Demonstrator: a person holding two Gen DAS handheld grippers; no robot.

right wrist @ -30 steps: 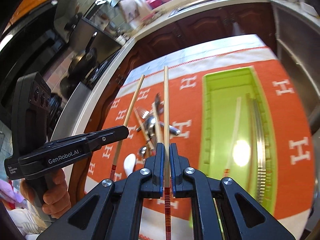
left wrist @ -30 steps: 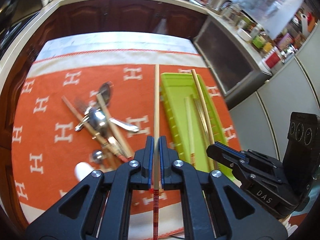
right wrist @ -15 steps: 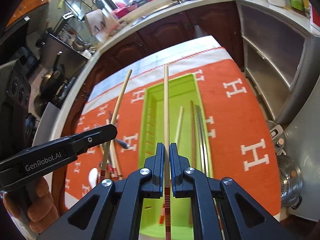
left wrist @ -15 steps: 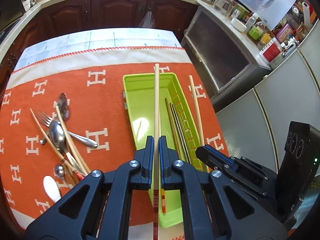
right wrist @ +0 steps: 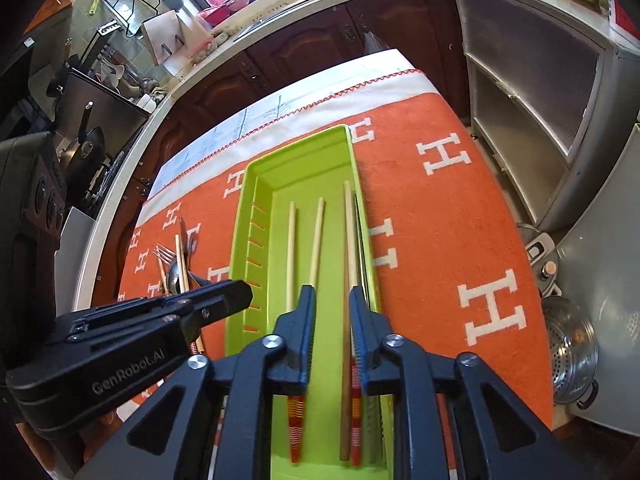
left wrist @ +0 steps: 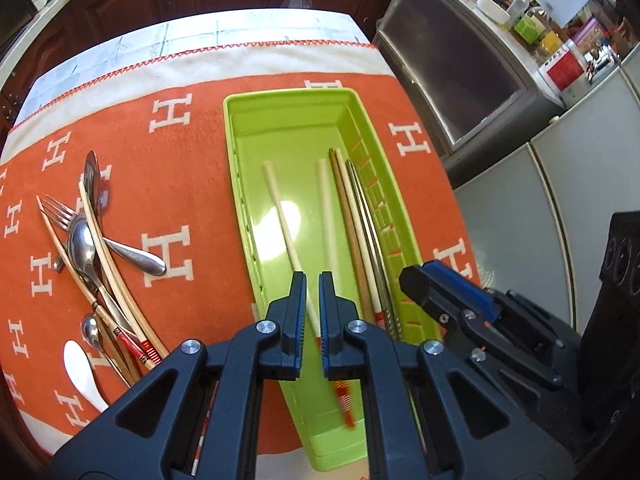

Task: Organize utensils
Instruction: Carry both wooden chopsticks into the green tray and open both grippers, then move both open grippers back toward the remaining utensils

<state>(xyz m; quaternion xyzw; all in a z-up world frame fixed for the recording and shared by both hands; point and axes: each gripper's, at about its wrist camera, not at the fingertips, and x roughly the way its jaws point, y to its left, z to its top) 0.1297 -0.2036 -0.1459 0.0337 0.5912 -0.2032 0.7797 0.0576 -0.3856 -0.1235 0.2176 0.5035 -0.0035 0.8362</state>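
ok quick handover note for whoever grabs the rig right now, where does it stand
Left tongs: open, empty, over the tray.
Right tongs: open, empty, over the tray too.
Done: several chopsticks lie lengthwise in the green tray.
Left: the pile on the orange cloth left of the tray: chopsticks, fork, metal spoons, white spoon.
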